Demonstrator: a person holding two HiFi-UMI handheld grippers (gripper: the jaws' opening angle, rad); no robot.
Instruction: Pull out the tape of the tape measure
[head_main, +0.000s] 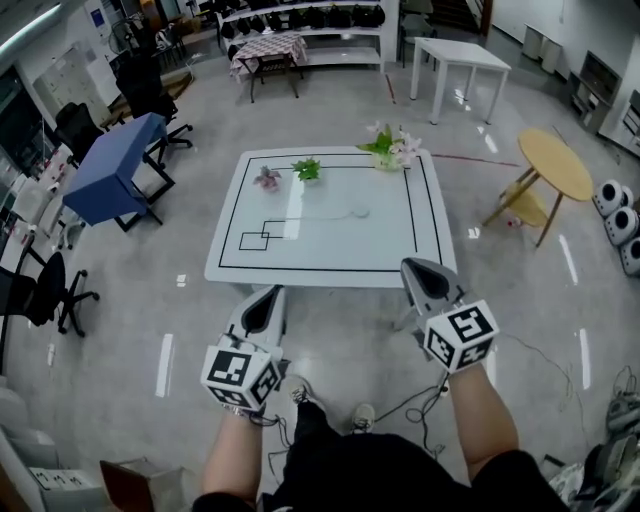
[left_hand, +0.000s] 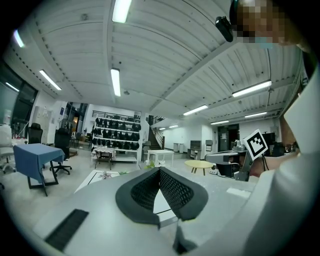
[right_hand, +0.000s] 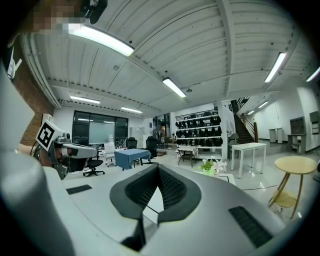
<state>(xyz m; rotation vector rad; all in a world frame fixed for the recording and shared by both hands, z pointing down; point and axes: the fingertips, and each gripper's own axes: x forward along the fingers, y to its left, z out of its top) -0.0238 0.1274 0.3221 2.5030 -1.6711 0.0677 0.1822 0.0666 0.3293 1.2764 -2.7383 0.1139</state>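
Facing the table (head_main: 330, 277), both grippers are held about level, on the near side of it. The left gripper (head_main: 270, 298) is clenched, its pads meeting with nothing between them. The right gripper (head_main: 420, 272) is likewise clenched and empty; in the head view its tip overlaps the table's near right corner. The tape measure (head_main: 359, 212) is taken to be the small grey item lying right of the table's centre, well apart from both grippers. A thin line curls leftward from it. Its long axis and heading cannot be read at this size. In both gripper views it is hidden behind the gripper bodies. Flowers (head_main: 392, 147) stand at the far edge.
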